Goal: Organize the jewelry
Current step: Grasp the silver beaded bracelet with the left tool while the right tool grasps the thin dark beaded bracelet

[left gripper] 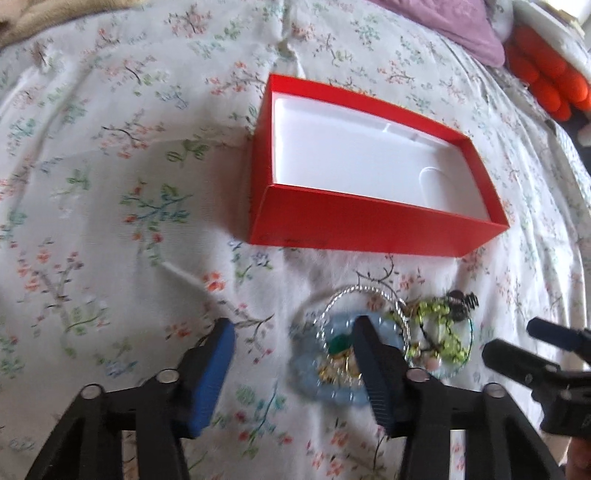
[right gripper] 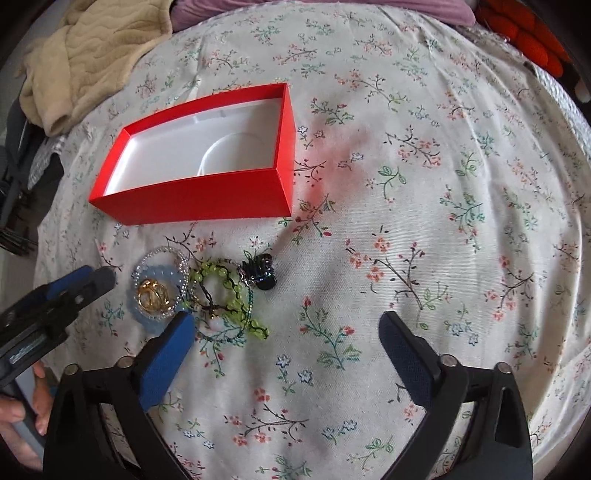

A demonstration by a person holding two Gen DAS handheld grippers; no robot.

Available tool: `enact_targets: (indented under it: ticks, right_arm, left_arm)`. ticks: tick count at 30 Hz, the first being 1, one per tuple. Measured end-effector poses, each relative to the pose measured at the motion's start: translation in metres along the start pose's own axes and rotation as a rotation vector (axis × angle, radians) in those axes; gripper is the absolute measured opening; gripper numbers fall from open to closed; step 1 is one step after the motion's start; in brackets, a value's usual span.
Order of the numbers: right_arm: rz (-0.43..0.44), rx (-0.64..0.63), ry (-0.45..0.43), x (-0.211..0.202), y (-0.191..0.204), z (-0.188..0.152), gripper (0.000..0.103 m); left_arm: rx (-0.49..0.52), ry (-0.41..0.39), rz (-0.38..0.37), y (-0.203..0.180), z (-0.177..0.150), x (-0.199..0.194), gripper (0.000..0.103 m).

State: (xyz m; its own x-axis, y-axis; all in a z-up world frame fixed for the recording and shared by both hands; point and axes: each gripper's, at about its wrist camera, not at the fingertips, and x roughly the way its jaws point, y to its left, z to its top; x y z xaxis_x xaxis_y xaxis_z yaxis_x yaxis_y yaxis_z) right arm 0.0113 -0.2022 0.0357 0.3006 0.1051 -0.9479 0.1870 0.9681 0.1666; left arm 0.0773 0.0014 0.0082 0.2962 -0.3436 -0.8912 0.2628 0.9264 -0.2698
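Note:
An open red box (left gripper: 373, 221) with a white inner tray lies on the floral bedsheet; it also shows in the right wrist view (right gripper: 207, 199). In front of it lies a heap of jewelry: a pale blue bangle (right gripper: 157, 286) with gold rings inside, a silver beaded bracelet (left gripper: 364, 295), a green beaded bracelet (right gripper: 236, 291) and a small black piece (right gripper: 260, 271). My left gripper (left gripper: 295, 332) is open, its right finger over the blue bangle (left gripper: 384, 328). My right gripper (right gripper: 286, 328) is open and empty, just right of the heap.
A beige blanket (right gripper: 88, 55) lies at the far left of the bed. A purple cloth (left gripper: 458, 26) and an orange knitted item (left gripper: 543, 81) lie at the far right edge. The floral sheet (right gripper: 424, 184) spreads to the right of the box.

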Motion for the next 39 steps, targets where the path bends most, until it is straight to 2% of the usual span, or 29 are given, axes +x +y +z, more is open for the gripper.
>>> enact_targets:
  ticks: [4,10,18,20,22,25,33,38,39]
  right_arm:
    - [0.006,0.002,0.019,0.006,0.001,0.003,0.079]
    - [0.029,0.013,0.037,0.013,0.004,0.006,0.059]
    - [0.064,0.033,0.062,0.024,0.003,0.008,0.037]
    - [0.077,0.036,0.069,0.027,0.004,0.01,0.029]
    - [0.084,0.028,0.072,0.028,0.005,0.011,0.015]
    - [0.092,0.01,0.065,0.026,0.01,0.013,0.007]
    - [0.112,-0.02,-0.004,-0.001,0.016,0.015,0.001]
    - [0.127,0.037,0.015,0.001,0.006,0.016,0.005]
    - [0.131,0.047,0.027,0.004,0.004,0.016,0.009]
  left_arm:
    - [-0.028,0.03,-0.017,-0.004,0.006,0.016,0.039]
    - [-0.013,0.047,-0.011,-0.018,0.011,0.029,0.03]
    - [0.011,0.053,0.044,-0.03,0.015,0.041,0.014]
    - [0.013,0.051,0.051,-0.031,0.016,0.041,0.004]
    - [0.015,0.049,0.055,-0.031,0.017,0.041,0.001]
    - [0.013,0.039,0.052,-0.03,0.016,0.036,0.001]
    - [0.027,-0.027,0.017,-0.031,0.014,0.004,0.001]
    - [0.025,-0.035,0.015,-0.028,0.011,-0.006,0.001]
    - [0.021,-0.033,0.019,-0.026,0.01,-0.006,0.001]
